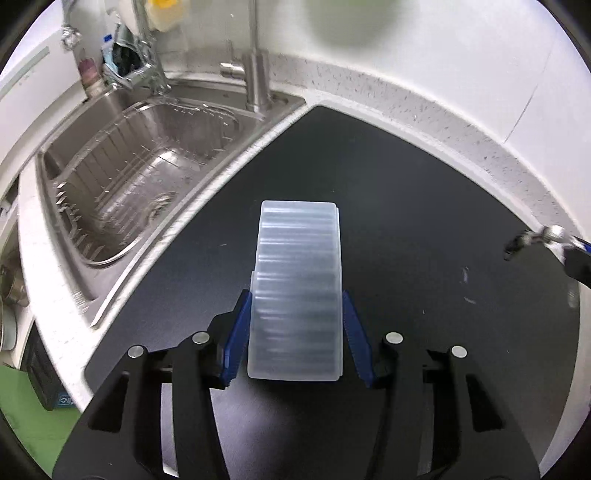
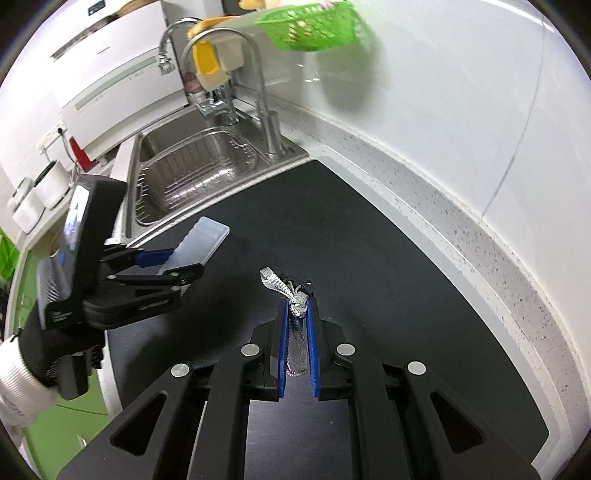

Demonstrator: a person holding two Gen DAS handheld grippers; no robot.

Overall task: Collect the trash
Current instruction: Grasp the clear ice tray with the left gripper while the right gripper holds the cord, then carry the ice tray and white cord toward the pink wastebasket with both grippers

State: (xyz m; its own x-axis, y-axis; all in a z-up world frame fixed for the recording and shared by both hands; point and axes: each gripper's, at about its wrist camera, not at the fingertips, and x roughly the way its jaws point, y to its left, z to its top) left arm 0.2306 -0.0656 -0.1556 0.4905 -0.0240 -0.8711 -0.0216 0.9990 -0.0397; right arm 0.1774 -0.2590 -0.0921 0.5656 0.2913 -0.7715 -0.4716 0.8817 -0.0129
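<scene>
Black grippers (image 2: pixel 297 310) w/ blue pads (image 1: pixel 236 332), silver screws; white sleeve (image 2: pixel 14 384).

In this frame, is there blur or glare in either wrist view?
Left wrist: the sink and plastic tray are motion-smeared. Right wrist: sharper, only the green basket blurs; wall glare is strong at the fisheye edges of both.

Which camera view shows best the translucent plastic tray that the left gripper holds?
The left wrist view: the ribbed translucent tray fills the centre between the blue jaws. The right wrist view shows the tray only small, from the side, partly hidden by the left gripper.
</scene>
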